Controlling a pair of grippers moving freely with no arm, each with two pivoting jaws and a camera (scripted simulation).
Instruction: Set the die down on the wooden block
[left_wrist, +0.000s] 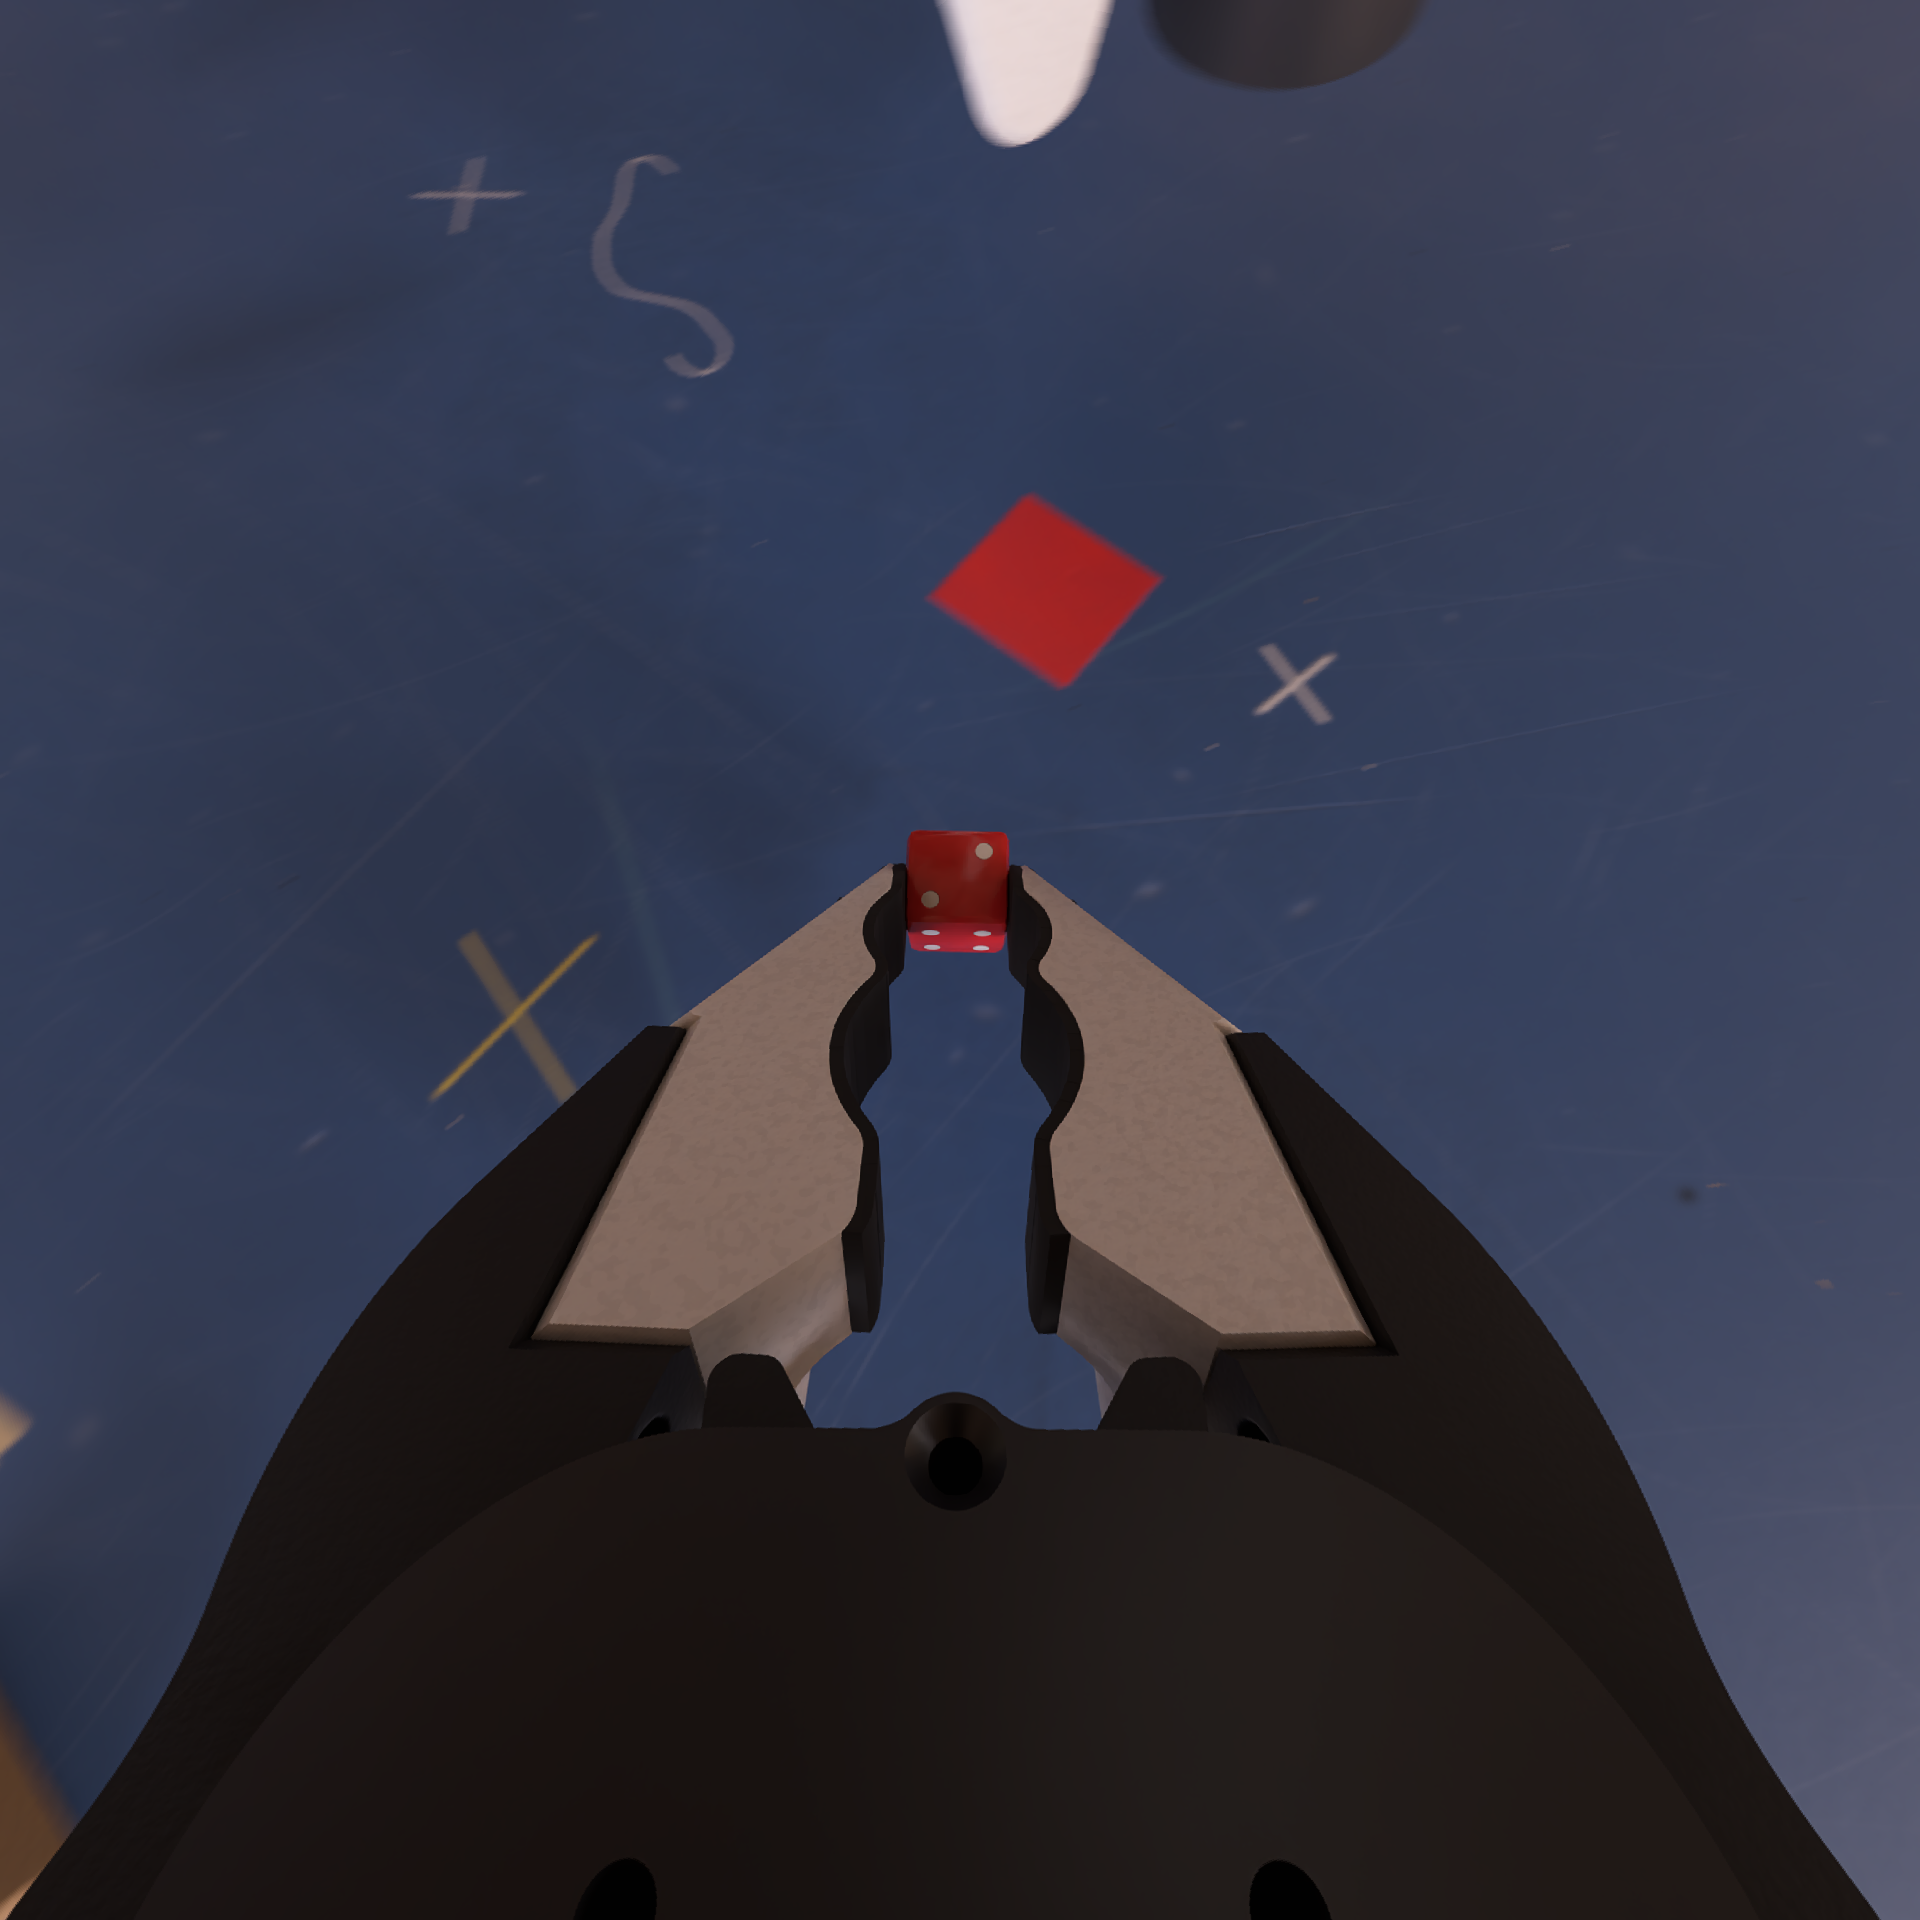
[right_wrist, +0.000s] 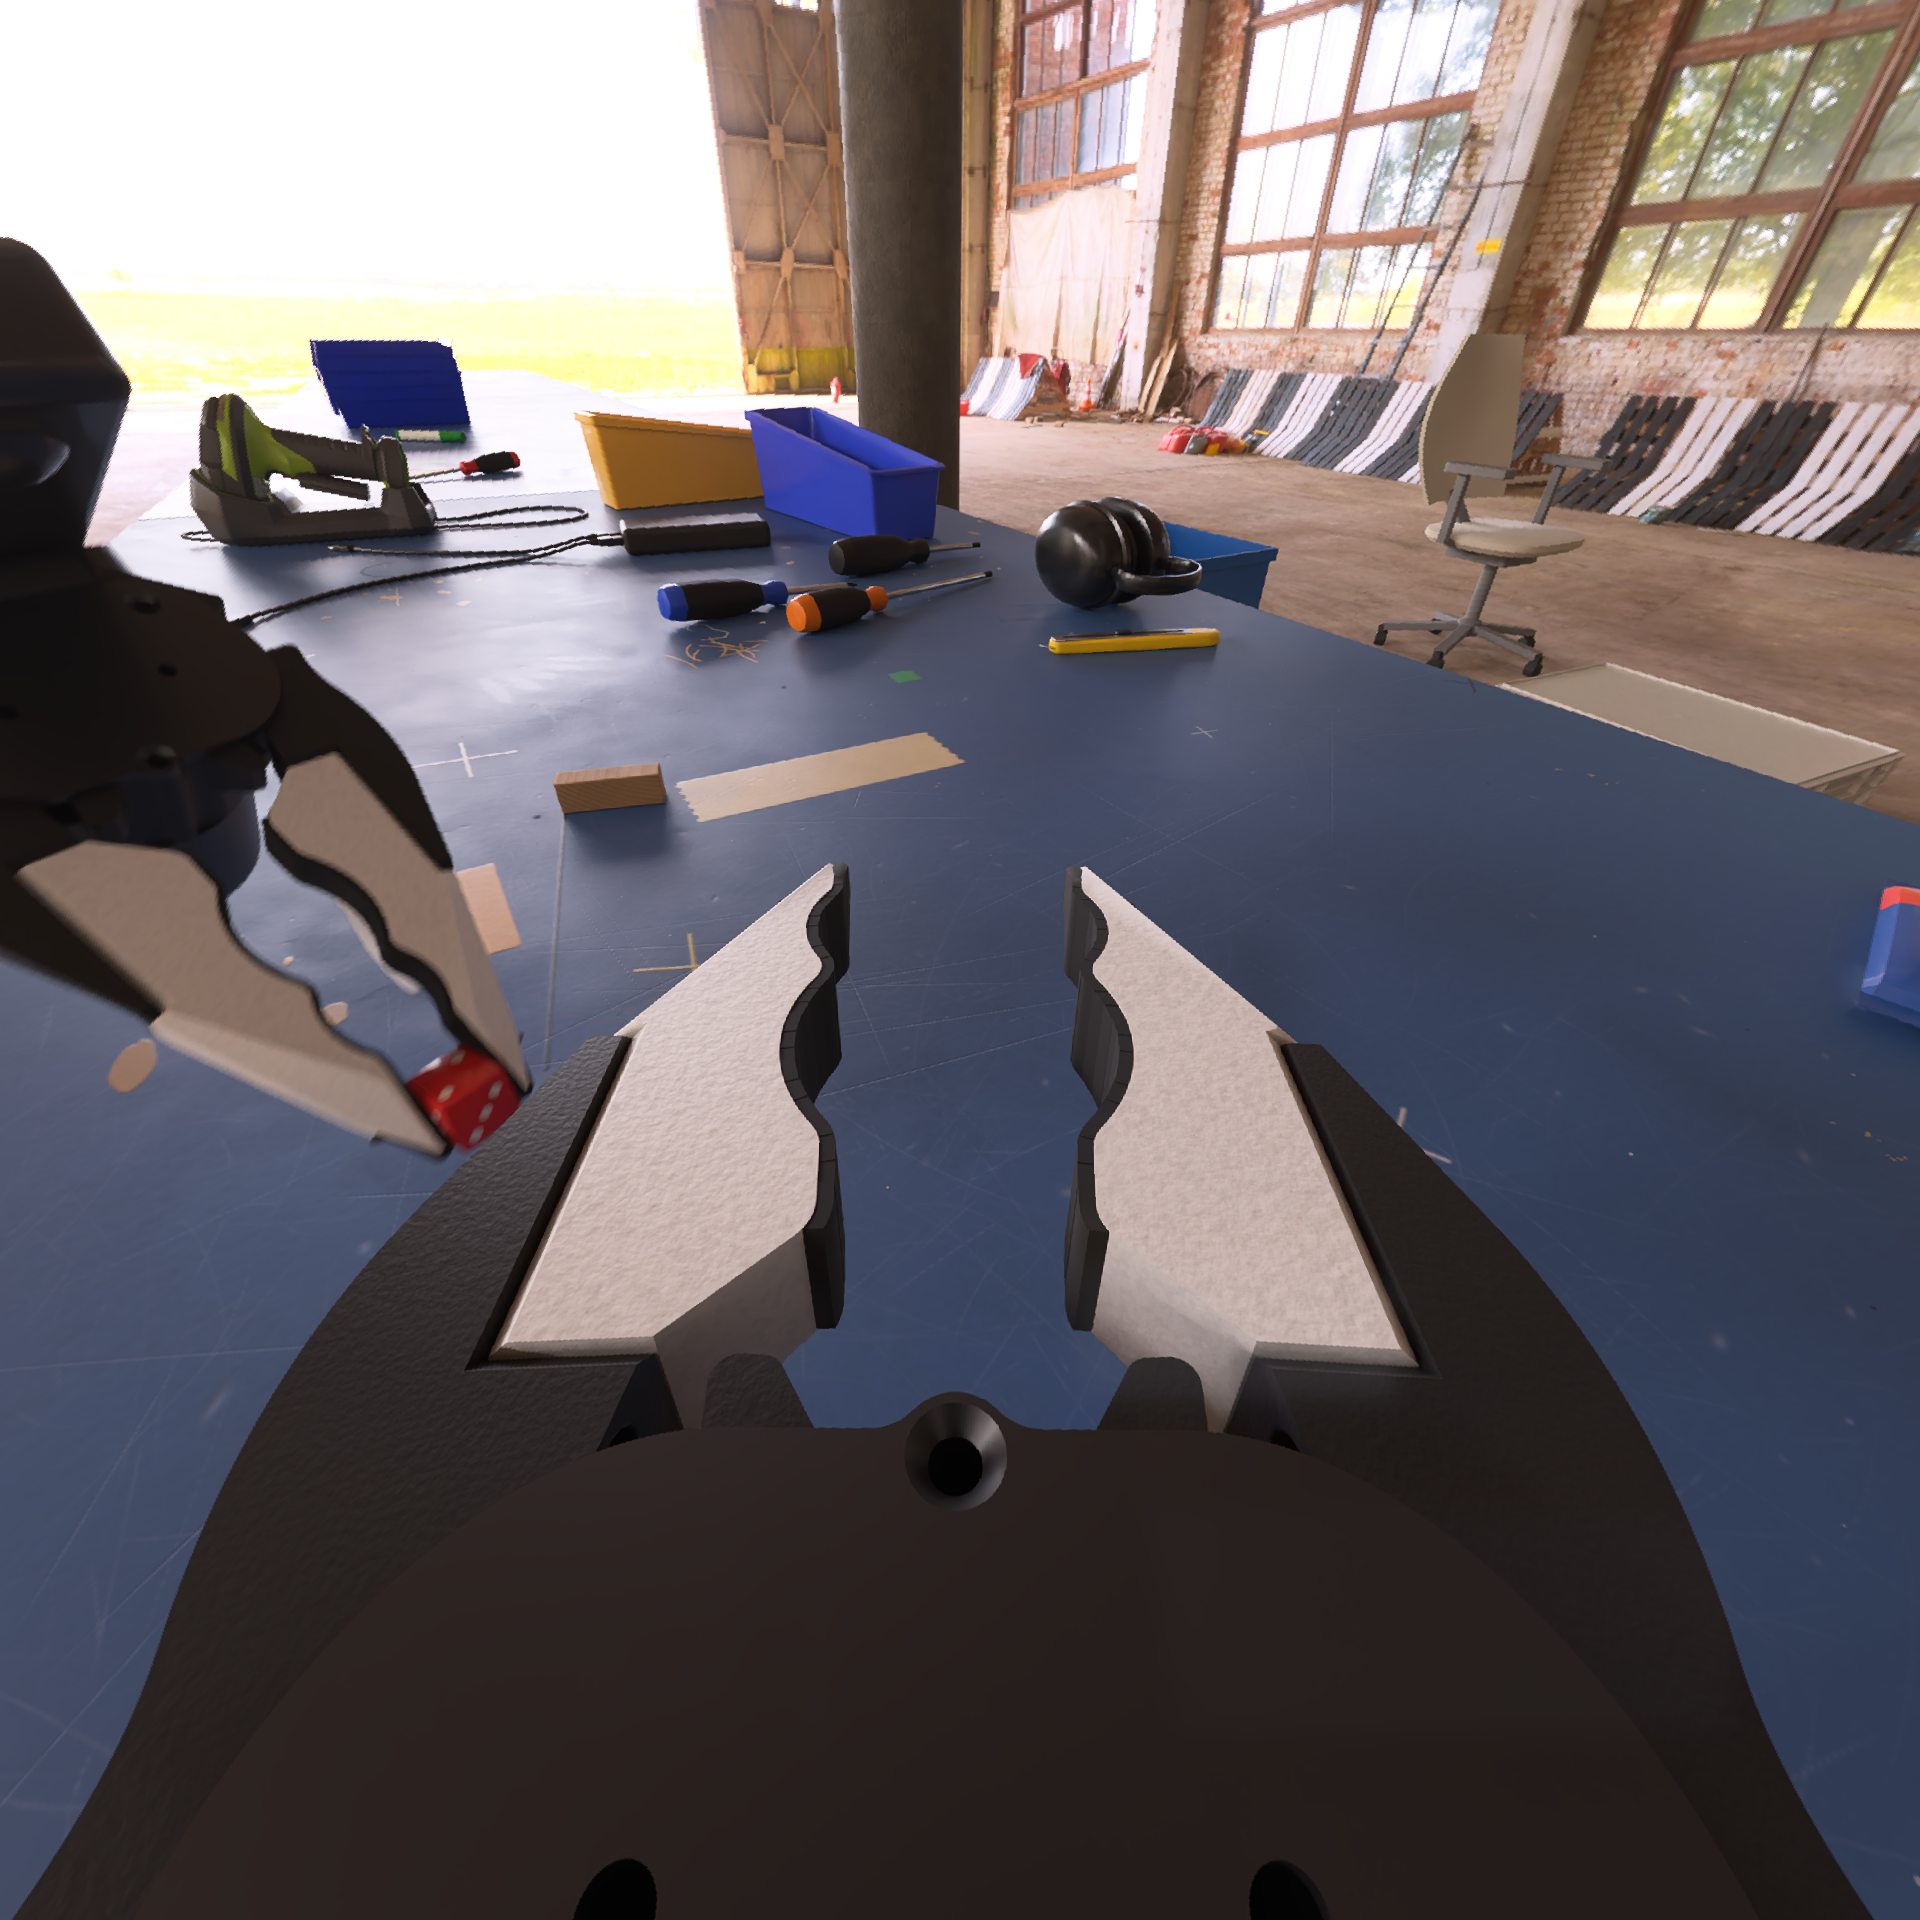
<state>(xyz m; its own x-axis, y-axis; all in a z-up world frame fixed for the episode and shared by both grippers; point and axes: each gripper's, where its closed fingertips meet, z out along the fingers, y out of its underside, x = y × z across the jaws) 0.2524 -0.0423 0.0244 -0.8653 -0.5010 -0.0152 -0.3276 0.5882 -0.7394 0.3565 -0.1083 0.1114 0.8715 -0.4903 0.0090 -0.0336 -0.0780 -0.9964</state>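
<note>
My left gripper (left_wrist: 957, 883) is shut on a small red die (left_wrist: 957, 888) with white pips and holds it at its fingertips above the blue table, pointing down. The same gripper shows at the left of the right wrist view (right_wrist: 473, 1117) with the die (right_wrist: 464, 1096) between its tips. The wooden block (right_wrist: 610, 787) lies on the table farther back, beside a strip of tan tape (right_wrist: 819, 775). My right gripper (right_wrist: 957, 883) is open and empty, low over the table, to the right of the left one.
A red square patch (left_wrist: 1044, 590) lies on the table (left_wrist: 1455, 935) below the die. Farther back are screwdrivers (right_wrist: 831, 606), black ear muffs (right_wrist: 1112, 551), a yellow knife (right_wrist: 1132, 641), yellow and blue bins (right_wrist: 842, 468), a scanner (right_wrist: 307, 483). An office chair (right_wrist: 1486, 520) stands off the table's right edge.
</note>
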